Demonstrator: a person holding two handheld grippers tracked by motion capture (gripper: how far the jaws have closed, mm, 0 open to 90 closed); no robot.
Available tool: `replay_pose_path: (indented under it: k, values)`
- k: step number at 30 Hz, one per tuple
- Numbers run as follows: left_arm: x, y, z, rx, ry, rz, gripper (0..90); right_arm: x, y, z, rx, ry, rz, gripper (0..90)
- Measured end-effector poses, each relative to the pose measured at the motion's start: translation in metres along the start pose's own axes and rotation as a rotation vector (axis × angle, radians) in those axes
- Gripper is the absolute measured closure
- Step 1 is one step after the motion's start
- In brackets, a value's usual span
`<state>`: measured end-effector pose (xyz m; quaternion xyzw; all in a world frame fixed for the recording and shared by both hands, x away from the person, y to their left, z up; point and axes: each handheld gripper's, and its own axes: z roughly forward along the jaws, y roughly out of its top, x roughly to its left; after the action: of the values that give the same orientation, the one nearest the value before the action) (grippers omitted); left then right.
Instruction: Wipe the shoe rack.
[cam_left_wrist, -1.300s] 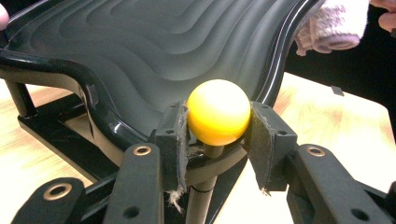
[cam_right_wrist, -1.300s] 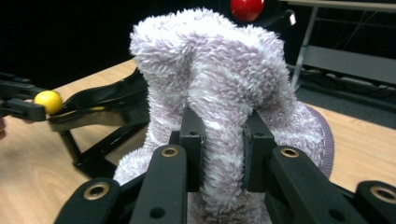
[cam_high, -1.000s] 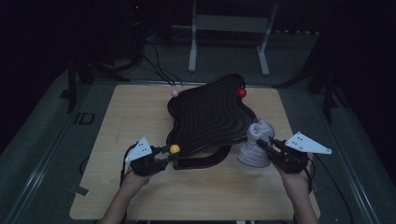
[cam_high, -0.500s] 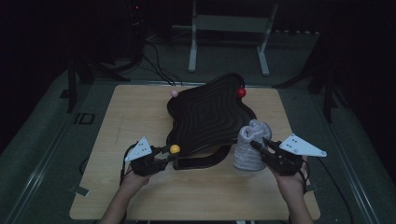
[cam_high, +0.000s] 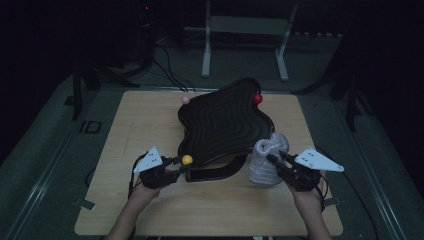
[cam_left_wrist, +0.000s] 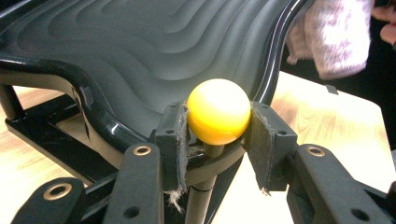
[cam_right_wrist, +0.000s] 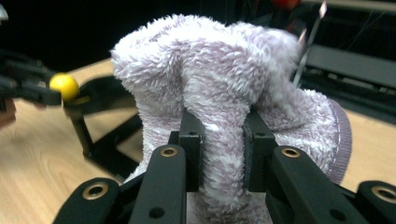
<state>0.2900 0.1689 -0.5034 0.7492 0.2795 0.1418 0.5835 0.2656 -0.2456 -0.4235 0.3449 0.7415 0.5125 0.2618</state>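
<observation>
A black tray with wavy ridges (cam_high: 225, 125) rests tilted on a black frame (cam_high: 215, 174) on the wooden table (cam_high: 150, 125). A yellow ball knob (cam_high: 187, 160) stands on a thin stem at its near left corner. My left gripper (cam_high: 183, 161) is shut on that ball; in the left gripper view the two pads (cam_left_wrist: 172, 135) press its sides (cam_left_wrist: 217, 112). My right gripper (cam_high: 273, 159) is shut on a fluffy pale purple cloth (cam_high: 266, 165) beside the tray's near right edge. In the right gripper view a fold of the cloth (cam_right_wrist: 210, 84) is pinched between the jaws.
A red ball (cam_high: 257, 98) sits at the tray's far right corner and a pink ball (cam_high: 185, 100) at its far left. A metal stand (cam_high: 245, 30) and cables lie on the dark floor behind the table. Bare wood lies along the table's left side.
My right gripper has shifted slightly left and nearer with the cloth, which now stands lower against the table. The left gripper stays on the yellow ball.
</observation>
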Motion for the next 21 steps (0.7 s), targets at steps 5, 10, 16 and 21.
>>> replay_pose_path:
  k: [5,10,16,21]
  values:
    - [0.000,0.000,0.000,0.000,0.000,0.001,60.5,0.007,0.002,-0.004,0.013,0.020,-0.016,74.1]
    - [0.000,0.000,0.000,0.000,-0.004,0.000,60.5,0.011,0.014,-0.007,-0.032,-0.005,-0.031,74.0]
    - [0.001,-0.001,0.001,-0.004,-0.014,-0.006,60.5,0.014,-0.001,0.009,0.028,-0.003,-0.025,73.9]
    - [0.001,0.000,0.000,-0.001,-0.014,-0.002,60.5,0.013,0.002,0.003,0.018,-0.003,-0.007,73.8]
